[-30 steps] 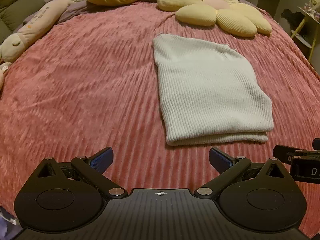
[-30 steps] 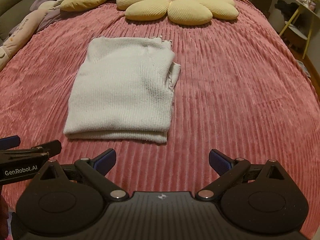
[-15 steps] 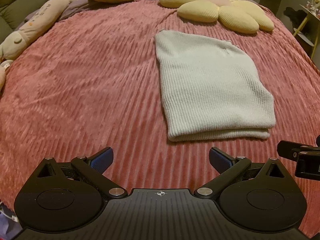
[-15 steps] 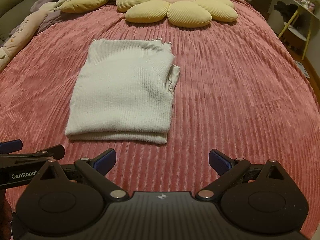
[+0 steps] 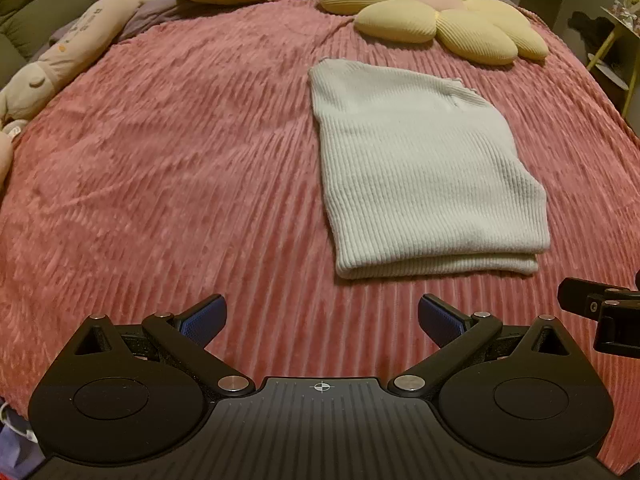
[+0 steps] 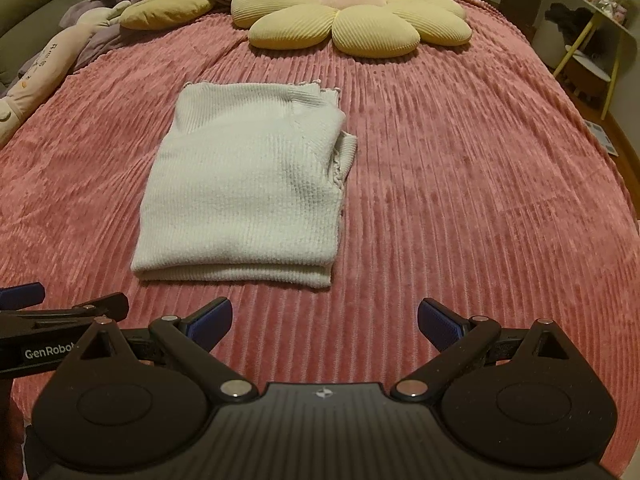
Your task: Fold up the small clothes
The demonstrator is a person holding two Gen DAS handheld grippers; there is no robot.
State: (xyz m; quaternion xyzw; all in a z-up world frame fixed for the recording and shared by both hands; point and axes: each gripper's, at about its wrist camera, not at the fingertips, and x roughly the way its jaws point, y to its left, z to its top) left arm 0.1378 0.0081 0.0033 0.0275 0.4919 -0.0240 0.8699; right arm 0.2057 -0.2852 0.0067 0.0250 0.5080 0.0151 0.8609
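A pale ribbed knit garment [image 6: 244, 184], folded, lies mid-frame on a pink corduroy bedspread [image 6: 460, 184]. Left gripper [image 5: 319, 320] and right gripper [image 6: 325, 320] hover near it at the lower edge, both spread apart and empty. Its loose right-hand layers could slip apart if pinched unevenly.

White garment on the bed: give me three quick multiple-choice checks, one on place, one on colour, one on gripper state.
1. The folded white garment lies:
A. on the pink bedspread
B. on the flower cushion
C. in a gripper

2. The flower cushion's petals are:
A. blue
B. yellow
C. green

3. The left gripper and right gripper are:
A. both shut on cloth
B. one open, one shut
C. both open and holding nothing

Answers: 1 A, bedspread shows all around it; 2 B, yellow petals, pink centre; 3 C, the fingers stand wide apart short of the garment.
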